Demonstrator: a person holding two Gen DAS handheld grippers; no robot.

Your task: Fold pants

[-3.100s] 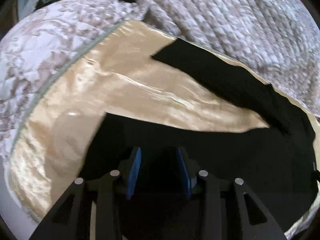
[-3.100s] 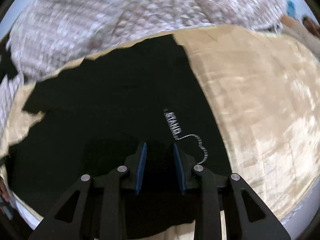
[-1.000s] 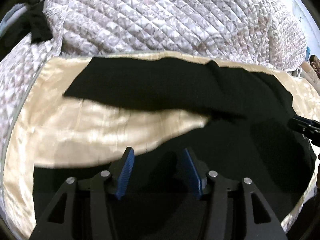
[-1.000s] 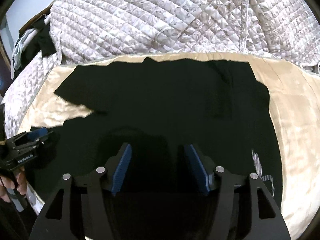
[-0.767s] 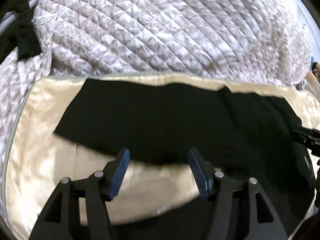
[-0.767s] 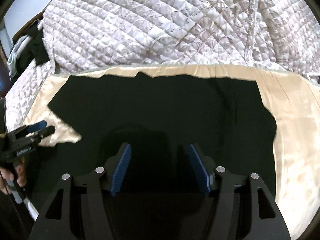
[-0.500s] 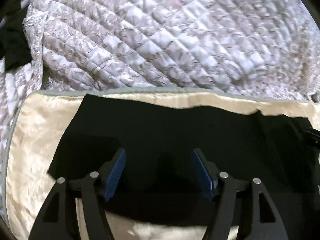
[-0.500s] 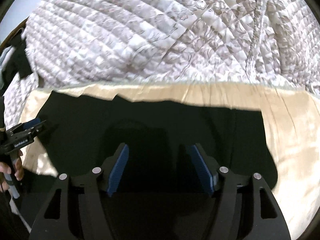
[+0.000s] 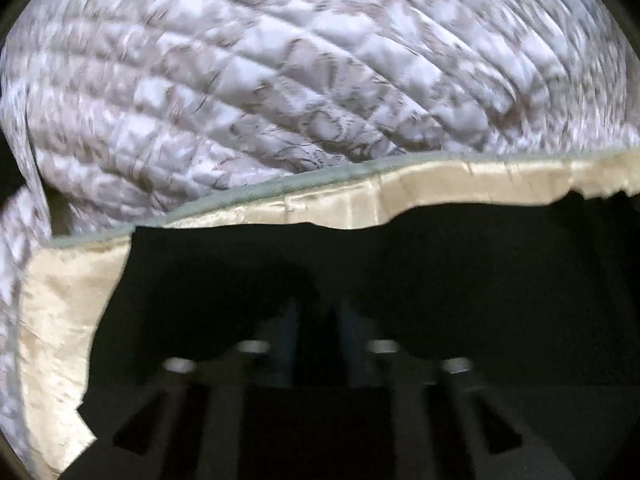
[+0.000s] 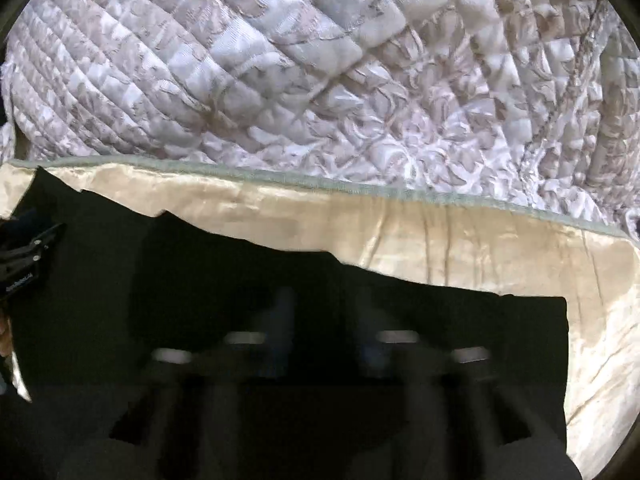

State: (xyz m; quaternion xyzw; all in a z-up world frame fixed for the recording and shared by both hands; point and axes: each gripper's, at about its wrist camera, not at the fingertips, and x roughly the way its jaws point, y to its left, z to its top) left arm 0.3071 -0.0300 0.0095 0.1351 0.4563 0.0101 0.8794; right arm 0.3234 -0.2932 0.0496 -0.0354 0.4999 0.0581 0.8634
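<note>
Black pants point(image 9: 440, 280) lie spread on a beige satin sheet point(image 9: 60, 320), their far edge close to the sheet's green-piped border. My left gripper point(image 9: 318, 320) is down on the cloth near the pants' left end, shut, with black fabric pinched between the pads. In the right wrist view the pants point(image 10: 240, 280) fill the lower half. My right gripper point(image 10: 324, 312) is blurred and its jaws are closing on the black cloth between them, near the far edge. The left gripper point(image 10: 40, 244) shows at that view's left edge.
A bulky white and grey quilt point(image 9: 280, 80) is heaped right behind the sheet's far border and also fills the top of the right wrist view point(image 10: 320, 60). Bare sheet point(image 10: 520, 248) lies right of the pants. Part of a hand point(image 10: 5, 336) shows at the left edge.
Both grippers travelled forward over the pants to their far edge by the quilt and sank onto the cloth. Their jaws, wide open half a second ago, have come together.
</note>
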